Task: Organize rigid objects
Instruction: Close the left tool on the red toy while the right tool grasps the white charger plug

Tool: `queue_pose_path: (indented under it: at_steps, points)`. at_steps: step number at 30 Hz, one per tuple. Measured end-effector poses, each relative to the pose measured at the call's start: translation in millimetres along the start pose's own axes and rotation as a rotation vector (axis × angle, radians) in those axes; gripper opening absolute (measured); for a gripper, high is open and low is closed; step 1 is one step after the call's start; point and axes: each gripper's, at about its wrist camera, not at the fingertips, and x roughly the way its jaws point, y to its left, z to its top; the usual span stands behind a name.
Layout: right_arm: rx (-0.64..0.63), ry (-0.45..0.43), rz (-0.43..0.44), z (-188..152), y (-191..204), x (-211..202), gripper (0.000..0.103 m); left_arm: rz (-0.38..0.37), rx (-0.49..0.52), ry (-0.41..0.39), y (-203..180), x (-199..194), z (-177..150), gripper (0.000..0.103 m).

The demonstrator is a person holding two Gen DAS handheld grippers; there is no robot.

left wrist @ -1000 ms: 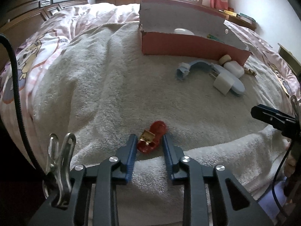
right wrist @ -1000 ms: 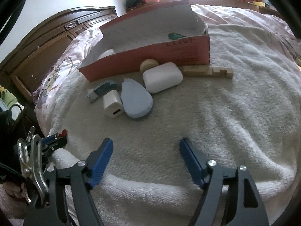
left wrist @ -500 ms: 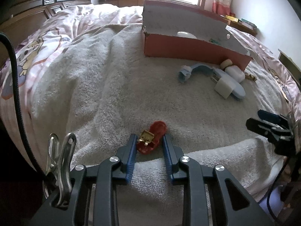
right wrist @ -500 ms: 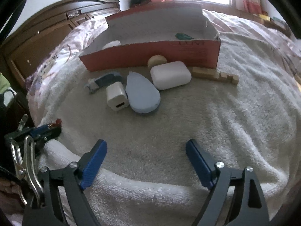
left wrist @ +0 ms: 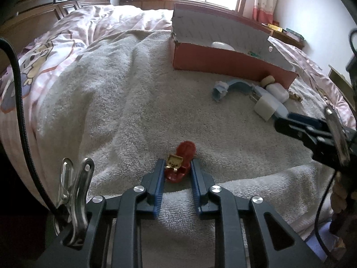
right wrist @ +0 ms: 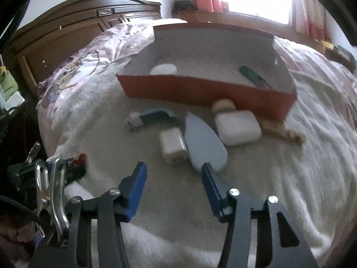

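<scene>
My left gripper [left wrist: 177,167] is shut on a small red toy [left wrist: 181,164] with a gold piece, at the near edge of the towel. My right gripper [right wrist: 173,173] is open and empty, just short of the white charger block [right wrist: 173,148] and the pale blue teardrop object [right wrist: 204,144]. The red cardboard box [right wrist: 207,92] stands beyond them and holds a white oval object [right wrist: 164,69] and a green item [right wrist: 253,76]. A blue-handled tool [right wrist: 150,118], a white case [right wrist: 237,127], a tan round piece [right wrist: 223,106] and wooden blocks [right wrist: 283,131] lie in front of the box.
Everything lies on a beige towel [left wrist: 133,102] spread over a pink bedspread [left wrist: 44,58]. A dark wooden headboard [right wrist: 67,38] stands at the left. The right gripper also shows at the right of the left wrist view [left wrist: 312,131]. A windowsill with small items runs behind the box.
My right gripper has moved forward toward the charger block and the blue teardrop object, and its jaws have narrowed somewhat. My left gripper stays shut on the red toy in the same place.
</scene>
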Motion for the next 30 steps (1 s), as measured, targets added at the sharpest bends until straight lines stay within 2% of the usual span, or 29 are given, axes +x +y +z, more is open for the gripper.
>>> queue_pose_path:
  at_steps: [9,12,15,22,30]
  points:
    - [-0.064,-0.014,-0.005,15.2,13.9,16.8,0.045,-0.007,-0.009,-0.004,1.1,0.4,0.1,0.023]
    - [-0.061,0.004,0.028,13.7,15.6,20.1,0.039,-0.009,-0.013,-0.005,1.7,0.6,0.2,0.023]
    - [-0.062,0.031,0.038,8.2,17.4,27.2,0.038,-0.013,-0.019,-0.007,2.2,1.1,0.6,0.023]
    - [-0.022,0.030,0.054,6.5,10.3,29.3,0.028,-0.003,-0.015,-0.009,1.1,1.3,1.8,0.023]
    - [0.019,0.014,0.079,3.3,4.1,23.2,0.026,-0.022,-0.010,-0.027,-3.0,-5.5,5.5,0.023]
